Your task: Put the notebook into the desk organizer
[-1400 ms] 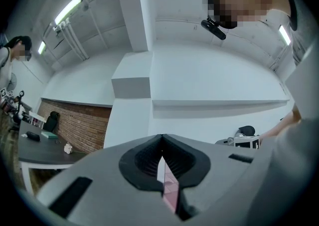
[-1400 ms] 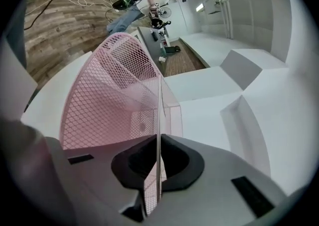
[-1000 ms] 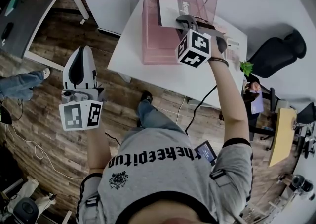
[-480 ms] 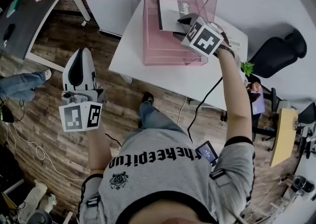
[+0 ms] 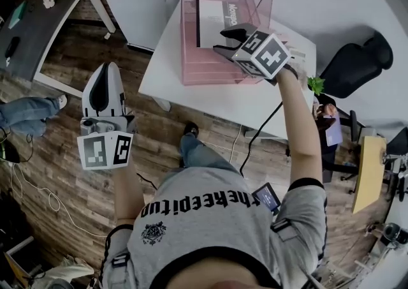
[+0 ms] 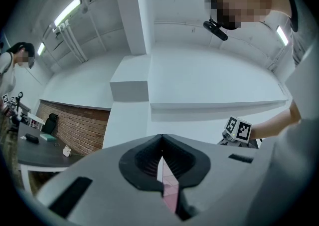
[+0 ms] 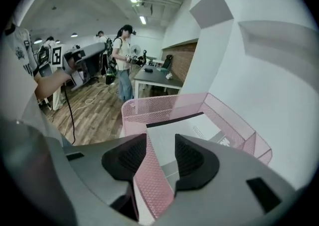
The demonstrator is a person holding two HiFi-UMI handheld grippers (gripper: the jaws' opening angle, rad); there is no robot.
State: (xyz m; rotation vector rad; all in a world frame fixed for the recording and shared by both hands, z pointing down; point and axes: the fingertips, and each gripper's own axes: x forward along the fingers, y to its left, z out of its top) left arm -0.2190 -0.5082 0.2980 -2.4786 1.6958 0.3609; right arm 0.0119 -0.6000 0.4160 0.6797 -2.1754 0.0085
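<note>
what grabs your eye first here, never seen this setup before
The pink mesh desk organizer on the white table at top centre stands out, with the white notebook inside it. Just over it hangs the right gripper; its jaws have just been opening and grip nothing. The left gripper, jaws together, is held off to the left above the wooden floor.

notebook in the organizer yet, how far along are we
Done: the white notebook with a dark spine sits inside the pink mesh desk organizer. In hand: the right gripper, close by, has just been opening its jaws, which grip nothing. The left gripper is shut, idle. Left: probably just pulling the right gripper away.
</note>
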